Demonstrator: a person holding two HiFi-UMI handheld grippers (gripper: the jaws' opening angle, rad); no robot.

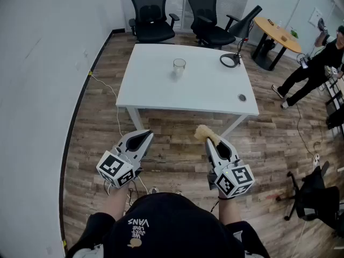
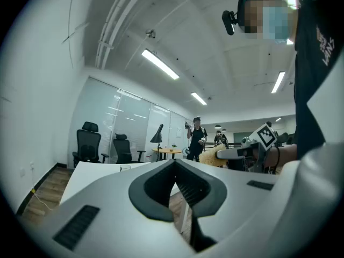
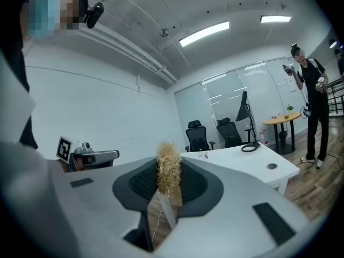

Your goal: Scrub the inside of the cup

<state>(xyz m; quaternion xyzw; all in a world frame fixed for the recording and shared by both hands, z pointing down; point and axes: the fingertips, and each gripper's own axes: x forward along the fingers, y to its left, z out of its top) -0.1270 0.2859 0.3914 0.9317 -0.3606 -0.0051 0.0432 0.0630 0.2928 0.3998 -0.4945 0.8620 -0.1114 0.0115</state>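
Cup (image 1: 179, 66): clear glass, cylindrical, standing upright near the middle of the table (image 1: 156, 93), a smooth white slab; lying well apart from both tools.
Right tool (image 1: 214, 144): clamping a scrubber (image 1: 205, 134), a coarse, straw-coloured fibrous tuft poking out past the jaws.
Left tool (image 1: 143, 137): jaws pressing together, carrying nothing.
Handling: probably calling for the left tool opening to steady the glass wall while the tuft is entering from straight above.

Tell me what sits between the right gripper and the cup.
Head view: only wood floor, then bare white tabletop, lie between the right gripper and the cup.
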